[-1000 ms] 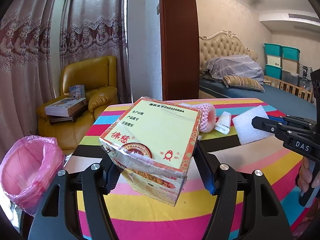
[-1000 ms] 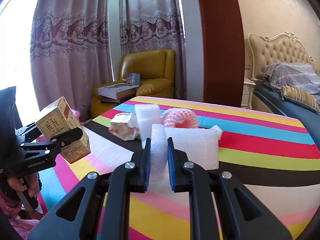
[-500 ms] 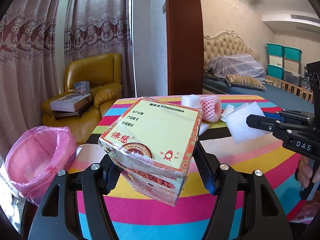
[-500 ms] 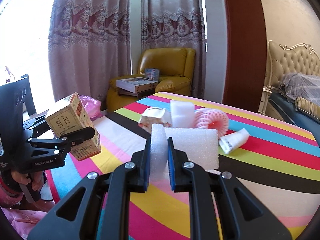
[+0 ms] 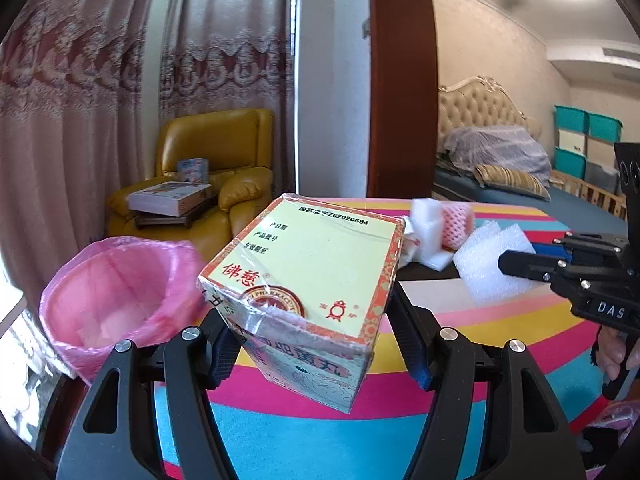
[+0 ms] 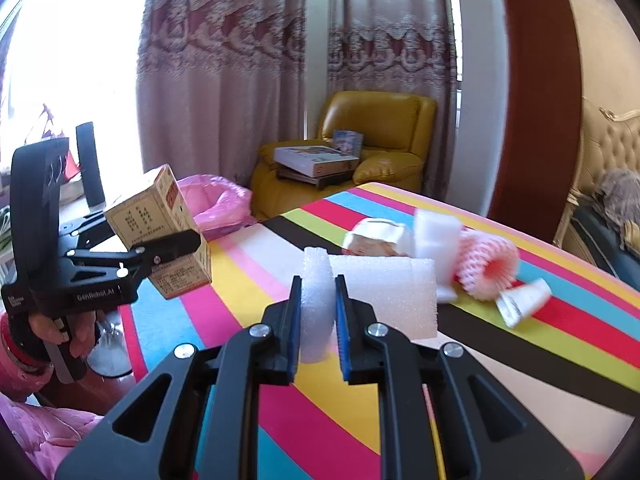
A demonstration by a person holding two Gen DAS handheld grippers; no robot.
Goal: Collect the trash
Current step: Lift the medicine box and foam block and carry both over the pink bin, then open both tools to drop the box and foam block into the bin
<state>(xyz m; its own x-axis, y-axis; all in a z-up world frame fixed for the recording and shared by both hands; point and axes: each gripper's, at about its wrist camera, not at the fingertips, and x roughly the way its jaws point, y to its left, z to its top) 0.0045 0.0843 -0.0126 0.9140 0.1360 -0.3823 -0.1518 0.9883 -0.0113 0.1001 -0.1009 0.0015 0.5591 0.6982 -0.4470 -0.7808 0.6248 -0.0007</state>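
Observation:
My left gripper (image 5: 316, 340) is shut on a yellow medicine box (image 5: 312, 280) and holds it tilted in the air above the striped table's left edge. A bin lined with a pink bag (image 5: 116, 292) stands just left of and below the box. In the right wrist view the same box (image 6: 148, 216) and left gripper (image 6: 172, 240) show at the left, with the pink bag (image 6: 216, 204) behind them. My right gripper (image 6: 318, 304) is shut on a white foam sheet (image 6: 384, 292), squeezing one edge and lifting it off the table.
On the striped tablecloth (image 6: 520, 360) lie a pink foam net (image 6: 486, 264), a white foam block (image 6: 436, 236), a crumpled paper cup (image 6: 376, 236) and a small white packet (image 6: 524, 300). A yellow armchair (image 6: 376, 136) with books stands behind, and a bed lies to the right.
Both grippers have swung left with their loads. The pink bag has come closer and larger beside the box, and the foam sheet is farther from the other scraps.

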